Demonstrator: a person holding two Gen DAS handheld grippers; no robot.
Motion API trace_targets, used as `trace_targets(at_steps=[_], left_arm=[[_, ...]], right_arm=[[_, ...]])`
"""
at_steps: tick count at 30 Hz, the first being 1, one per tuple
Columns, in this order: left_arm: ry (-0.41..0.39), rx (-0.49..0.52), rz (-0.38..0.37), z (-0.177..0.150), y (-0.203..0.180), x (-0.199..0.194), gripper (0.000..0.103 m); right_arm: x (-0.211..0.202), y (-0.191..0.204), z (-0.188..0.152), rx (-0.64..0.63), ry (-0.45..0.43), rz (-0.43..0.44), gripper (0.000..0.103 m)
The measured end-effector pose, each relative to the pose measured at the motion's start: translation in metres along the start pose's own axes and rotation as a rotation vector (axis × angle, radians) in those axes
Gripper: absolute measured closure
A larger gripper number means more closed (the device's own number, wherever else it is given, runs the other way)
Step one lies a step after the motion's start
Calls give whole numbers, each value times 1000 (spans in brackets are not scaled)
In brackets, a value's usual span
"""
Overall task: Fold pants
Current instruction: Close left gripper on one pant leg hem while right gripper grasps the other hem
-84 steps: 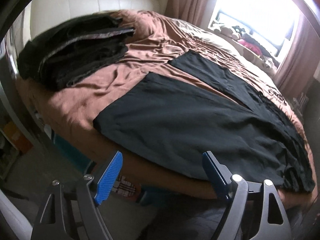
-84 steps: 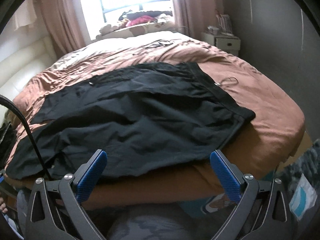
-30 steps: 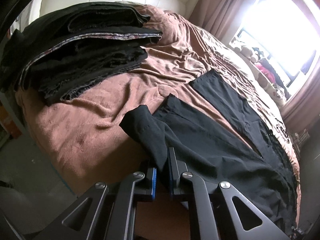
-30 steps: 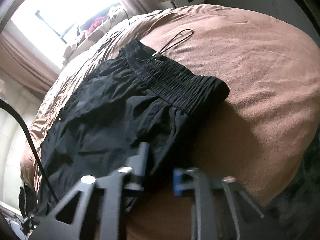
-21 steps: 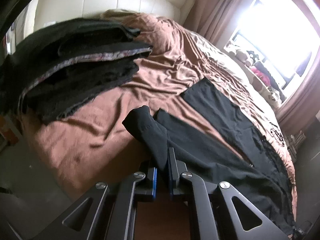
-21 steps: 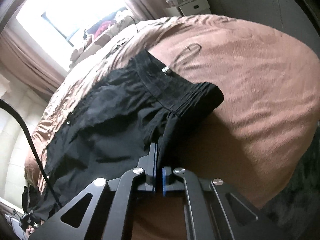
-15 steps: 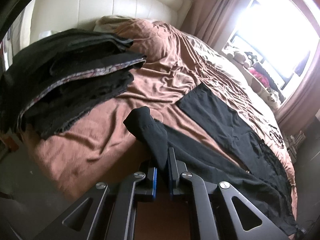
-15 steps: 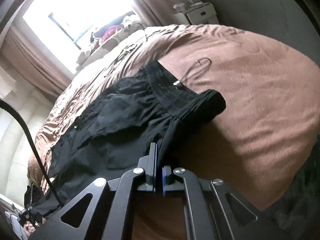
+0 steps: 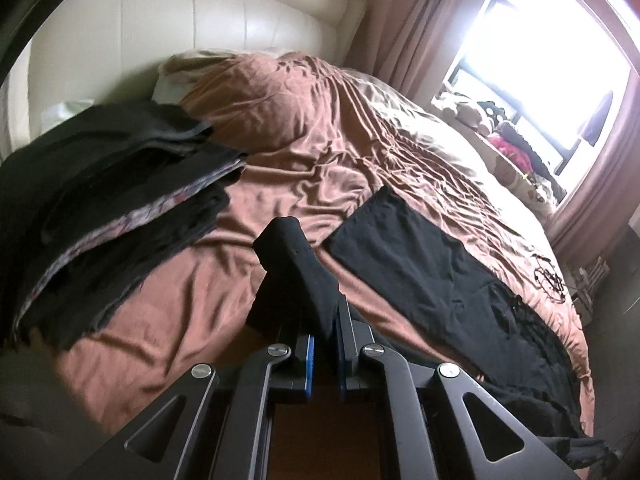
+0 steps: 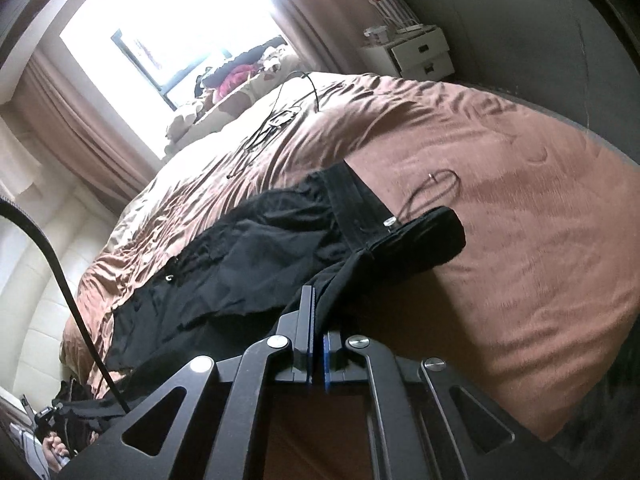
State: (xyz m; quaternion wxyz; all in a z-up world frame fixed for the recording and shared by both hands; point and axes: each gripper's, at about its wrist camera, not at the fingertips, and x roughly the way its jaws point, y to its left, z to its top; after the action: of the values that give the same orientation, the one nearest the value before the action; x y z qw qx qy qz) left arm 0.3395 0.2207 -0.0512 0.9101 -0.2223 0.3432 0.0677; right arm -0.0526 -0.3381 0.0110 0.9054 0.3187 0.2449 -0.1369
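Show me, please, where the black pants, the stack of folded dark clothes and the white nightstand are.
black pants (image 9: 416, 256): left wrist view, flat far leg.
stack of folded dark clothes (image 9: 100, 200): left wrist view, top layers.
white nightstand (image 10: 416, 54): right wrist view, drawer front.

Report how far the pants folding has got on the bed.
Done: both ends gripped. The left gripper is shut on a leg hem of the black pants; the right gripper is shut on the waistband corner. In hand: both pinched edges are raised off the brown bedspread, the far leg lying flat. Left: the fold itself, none made yet; perhaps then joining the folded pile.
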Motion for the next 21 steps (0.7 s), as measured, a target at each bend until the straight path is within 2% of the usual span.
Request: trace_targets(at_steps=[12,21], left_arm=[[-11,49,-6,55,-44,29,94],[45,75,11,90,-78,90,94]], right_arm=[[19,24,38,-4,-44,6,103],[68,41,67,14,-13,-58,103]])
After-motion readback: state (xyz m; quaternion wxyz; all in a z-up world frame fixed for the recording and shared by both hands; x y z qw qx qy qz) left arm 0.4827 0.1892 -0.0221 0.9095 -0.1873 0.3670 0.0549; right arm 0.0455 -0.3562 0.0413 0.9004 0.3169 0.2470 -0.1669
